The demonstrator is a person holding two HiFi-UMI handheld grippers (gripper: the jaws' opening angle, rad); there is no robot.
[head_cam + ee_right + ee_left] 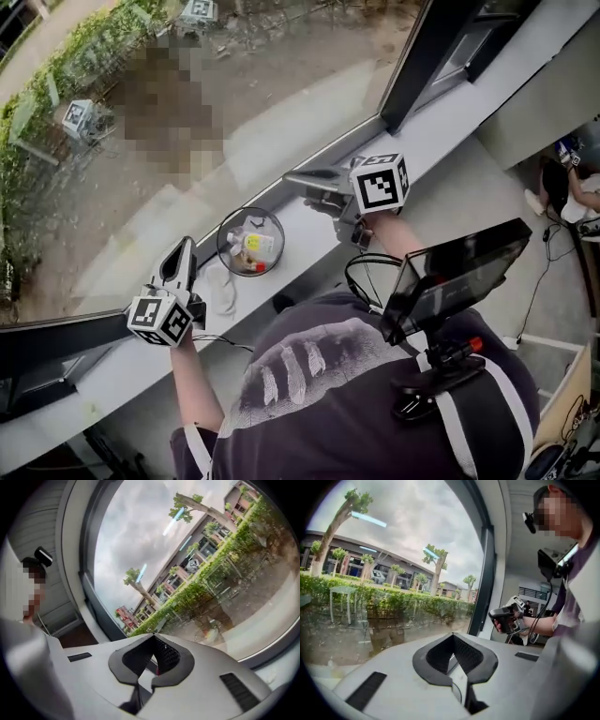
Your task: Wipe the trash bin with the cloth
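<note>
Clear plastic makes up the one trash bin point(228, 246) we can count, a round tub standing on the grey bench point(309, 230) that runs along the window. Inside it we see a small heap of litter: a piece with a yellow label, some pale crumpled wrappers and a little red bit. We cannot tell what the pieces are more exactly.

One white cloth point(222, 289) lies crumpled on the bench just beside the bin, on its near left side, and no gripper holds it.

We count two grippers, each carrying one cube with square markers. The left gripper point(185, 244) sits over the bench close to the cloth, pointing towards the glass. In its own view the jaws are clenched together with nothing between the pads, only the hedge and buildings outside beyond them. The right gripper point(291, 176) is held above the bench to the right of the bin, apart from it, pointing left along the window. Its jaws are likewise closed tight and empty.

One dark screen point(459, 267) is mounted at the person's chest, and one loop of black cable point(361, 272) hangs below the right forearm.
</note>
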